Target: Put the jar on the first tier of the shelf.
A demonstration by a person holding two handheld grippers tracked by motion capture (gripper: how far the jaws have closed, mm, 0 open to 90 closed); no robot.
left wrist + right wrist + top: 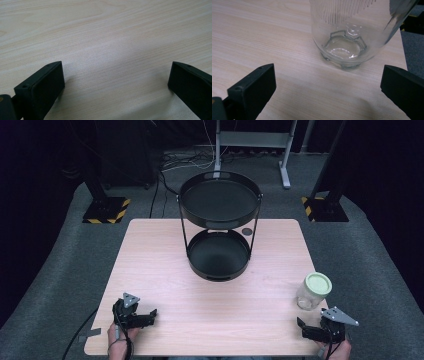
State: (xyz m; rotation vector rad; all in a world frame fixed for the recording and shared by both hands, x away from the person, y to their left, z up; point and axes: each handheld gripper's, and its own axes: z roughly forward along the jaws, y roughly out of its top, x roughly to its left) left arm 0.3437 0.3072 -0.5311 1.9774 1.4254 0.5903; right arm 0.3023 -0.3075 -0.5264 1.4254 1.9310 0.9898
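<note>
Dark room, grey carpet, and everything is happening on a light wooden table with a black two-tier tray stand sitting toward its far side, so I'm using that stand as my reference. The thing that matters here looks like the glass jar with the pale green lid, standing upright on the table well off to the right of the stand and nearer the person, close to the right edge. The right gripper is sitting just on the person's side of that jar, and in the right gripper view its jaws are spread wide with the jar's clear base a little ahead and slightly to one side of the gap, not touching either jaw. My guess is it's lining up for a grab, wide enough to slip around the jar body. The left gripper is parked way off to the left of the stand, near the person's edge, and in the left gripper view its jaws are also gaping apart over bare wood, gripping nothing. Probably just waiting out of the way. Both tray levels on the stand are looking empty, so I'm betting the jar is heading there.
</note>
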